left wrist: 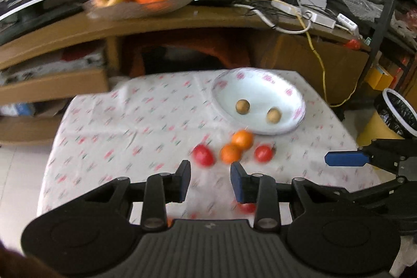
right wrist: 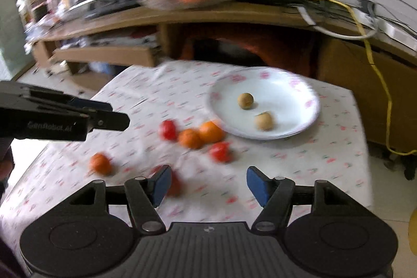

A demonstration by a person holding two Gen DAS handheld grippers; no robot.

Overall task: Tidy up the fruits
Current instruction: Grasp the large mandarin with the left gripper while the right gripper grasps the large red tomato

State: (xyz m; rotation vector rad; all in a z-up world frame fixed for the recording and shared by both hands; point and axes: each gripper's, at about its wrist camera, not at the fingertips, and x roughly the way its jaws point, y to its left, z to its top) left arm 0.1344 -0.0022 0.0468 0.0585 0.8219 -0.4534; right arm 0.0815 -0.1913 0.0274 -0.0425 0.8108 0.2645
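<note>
A white plate (left wrist: 260, 90) (right wrist: 284, 87) holds two small brown round fruits (left wrist: 242, 106) (right wrist: 245, 100). In front of it, on the patterned tablecloth (left wrist: 130, 121), lie two small oranges (left wrist: 242, 139) (right wrist: 211, 132) and two red tomatoes (left wrist: 203, 155) (right wrist: 221, 151). The right wrist view shows a third orange (right wrist: 100, 163) further left and a red fruit (right wrist: 174, 185) behind the left finger. My left gripper (left wrist: 210, 180) is open and empty, just short of the cluster. My right gripper (right wrist: 207, 185) is open and empty above the cloth.
A glass dish (left wrist: 135, 8) with large oranges and an apple sits on the wooden desk (left wrist: 208, 17) behind the table, beside tangled cables (left wrist: 286, 7). A bin with a black liner (left wrist: 396, 113) stands right of the table. Boxes sit under the desk.
</note>
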